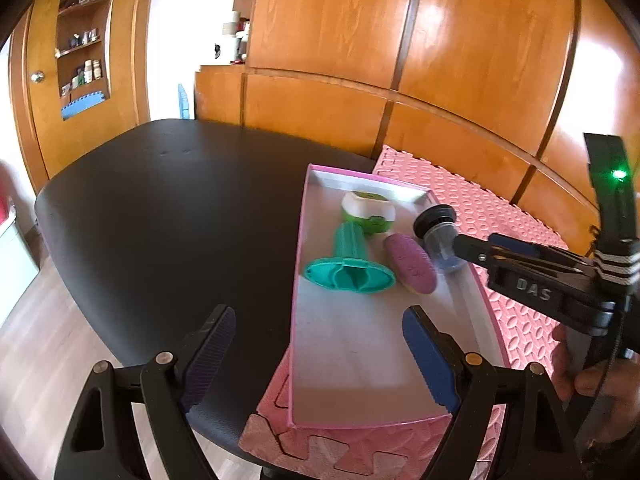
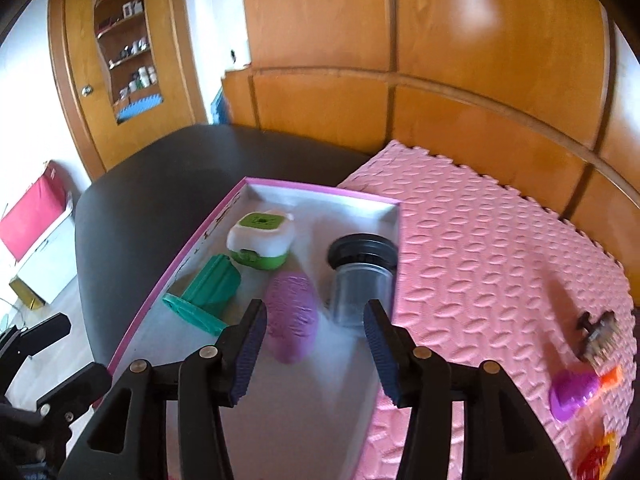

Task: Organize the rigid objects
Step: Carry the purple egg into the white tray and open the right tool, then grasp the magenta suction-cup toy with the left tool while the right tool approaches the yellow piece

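So the pink-rimmed box [image 2: 320, 195] sits in the middle of both views, half on the black table [image 1: 160, 200] and half on the pink foam mat [image 2: 500, 260]. Four things are inside it already. The white-and-green container [image 2: 262, 240] is up at the far end, the teal ribbed plastic piece [image 2: 208, 296] lies on its side along the left wall, the purple oval thing [image 2: 292, 320] is dead centre, and the clear jar with the black lid [image 2: 360, 276] is tipped over against the right wall, lid pointing to the far end.

The right gripper [image 2: 316, 346] is at the lower middle of its own view, jaws apart and nothing pinched between them; the jar's base is just ahead of the right finger [image 2: 380, 344], and I can't tell if it still touches. From the left wrist view that same gripper comes in from the right edge, tips right at the jar.

The left gripper [image 1: 320, 356] hangs at the bottom of its frame, spread wide and empty, straddling the near left wall of the box.

Over at the right edge of the right wrist view, still out on the mat: a small dark brush-looking thing [image 2: 596, 338], a purple and orange toy [image 2: 572, 394], and something red and yellow [image 2: 600, 456] in the corner, too blurry to name.
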The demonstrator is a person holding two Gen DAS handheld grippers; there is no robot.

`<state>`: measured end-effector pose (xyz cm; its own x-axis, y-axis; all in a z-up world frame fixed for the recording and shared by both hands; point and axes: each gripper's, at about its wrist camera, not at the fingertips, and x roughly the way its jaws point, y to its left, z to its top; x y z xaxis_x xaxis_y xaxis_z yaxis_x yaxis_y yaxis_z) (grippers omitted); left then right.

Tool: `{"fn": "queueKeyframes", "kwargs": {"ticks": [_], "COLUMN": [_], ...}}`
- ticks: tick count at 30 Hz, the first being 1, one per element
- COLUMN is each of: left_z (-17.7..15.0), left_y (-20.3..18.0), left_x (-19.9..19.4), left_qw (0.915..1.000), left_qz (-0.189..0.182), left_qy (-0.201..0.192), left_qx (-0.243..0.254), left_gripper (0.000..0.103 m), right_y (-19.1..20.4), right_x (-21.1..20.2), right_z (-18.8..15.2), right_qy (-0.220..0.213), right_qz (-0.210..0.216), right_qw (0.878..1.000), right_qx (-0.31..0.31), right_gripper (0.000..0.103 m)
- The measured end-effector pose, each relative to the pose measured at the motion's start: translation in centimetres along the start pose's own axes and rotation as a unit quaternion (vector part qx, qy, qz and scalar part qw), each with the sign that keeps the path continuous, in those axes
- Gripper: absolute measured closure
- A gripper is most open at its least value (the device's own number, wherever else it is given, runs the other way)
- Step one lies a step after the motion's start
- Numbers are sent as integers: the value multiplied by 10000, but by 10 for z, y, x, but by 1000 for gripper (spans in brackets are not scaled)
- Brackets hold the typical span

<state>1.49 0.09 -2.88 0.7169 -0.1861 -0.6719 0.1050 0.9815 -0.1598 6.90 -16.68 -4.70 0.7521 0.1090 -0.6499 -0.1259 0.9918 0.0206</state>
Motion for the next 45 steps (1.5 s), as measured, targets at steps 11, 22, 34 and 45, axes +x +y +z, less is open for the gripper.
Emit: {"fn": "queueKeyframes", "kwargs": {"ticks": [11, 22, 34, 45], "left_z": [-2, -2, -1, 5], "left_y": [-22, -45, -82, -137], "left_x": [-2, -2, 1, 13], "left_qw": [9995, 9982, 9938, 9854], "left_qz": [-104, -214, -439, -737], "left_qy": [64, 102, 162, 294], "left_qx": [284, 557, 1012, 1504], "left_gripper": [17, 17, 17, 17], "right_y": [-44, -132, -253, -329], "right_x": [-42, -84, -137, -146], "right_z": [-28, -58, -91, -134], "right_qy": [-218, -195, -349, -450], "right_qz": [-398, -1161, -2320, -2528], "right_qw": [9984, 9895, 9571, 9119], "right_qx": [348, 837, 1699, 3201], "right_gripper": [52, 52, 52, 52]}}
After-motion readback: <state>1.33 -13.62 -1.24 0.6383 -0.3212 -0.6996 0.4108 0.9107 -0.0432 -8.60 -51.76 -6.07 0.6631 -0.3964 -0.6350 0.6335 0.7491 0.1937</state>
